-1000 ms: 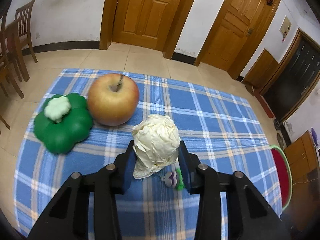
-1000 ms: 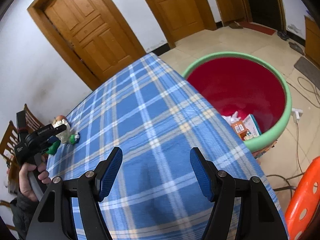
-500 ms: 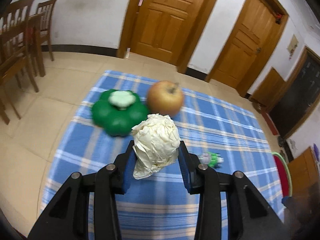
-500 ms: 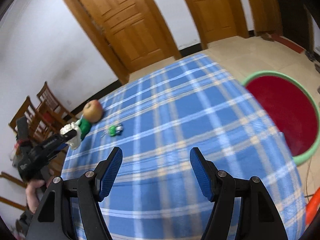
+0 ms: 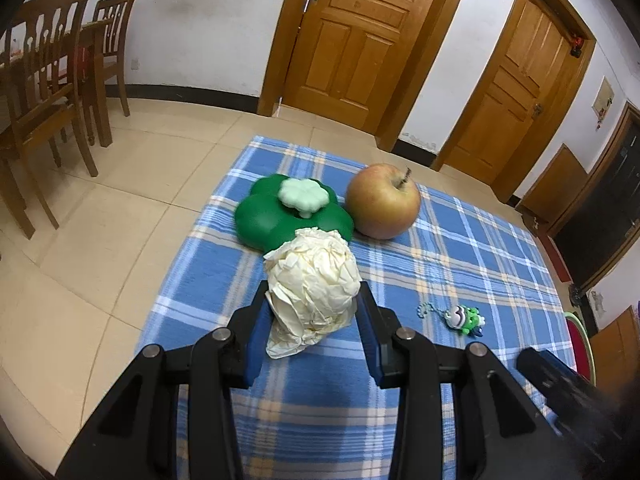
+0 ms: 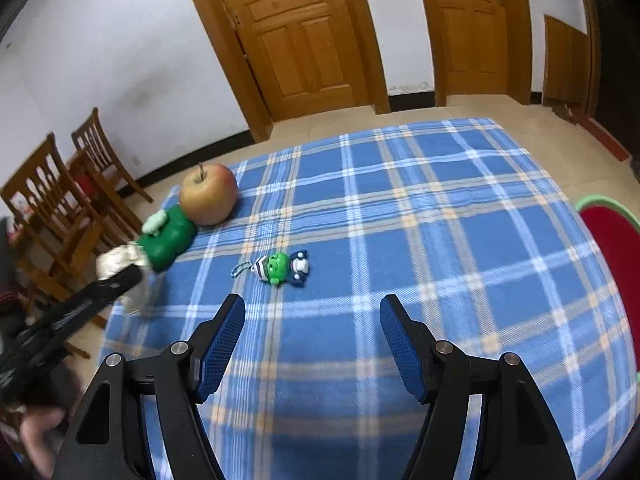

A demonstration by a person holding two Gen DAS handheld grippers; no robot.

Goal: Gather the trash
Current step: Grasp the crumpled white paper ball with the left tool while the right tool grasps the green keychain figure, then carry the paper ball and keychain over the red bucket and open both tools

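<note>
My left gripper (image 5: 312, 304) is shut on a crumpled cream paper ball (image 5: 312, 280) and holds it above the near left part of the blue plaid table (image 5: 460, 264). The ball also shows in the right wrist view (image 6: 116, 262), held in the left gripper at the table's left edge. My right gripper (image 6: 312, 320) is open and empty above the table's near side. A red bin with a green rim (image 6: 612, 240) stands off the table's right edge; it also shows in the left wrist view (image 5: 580, 344).
An apple (image 5: 383, 206) and a green clover-shaped box (image 5: 292, 212) sit at the far left of the table. A small green toy keychain (image 6: 280, 268) lies mid-table. Wooden chairs (image 5: 52, 92) stand to the left. Doors line the far wall.
My left gripper has pulled back and up with the paper ball. My right gripper has swung left, from the bin toward the table's objects.
</note>
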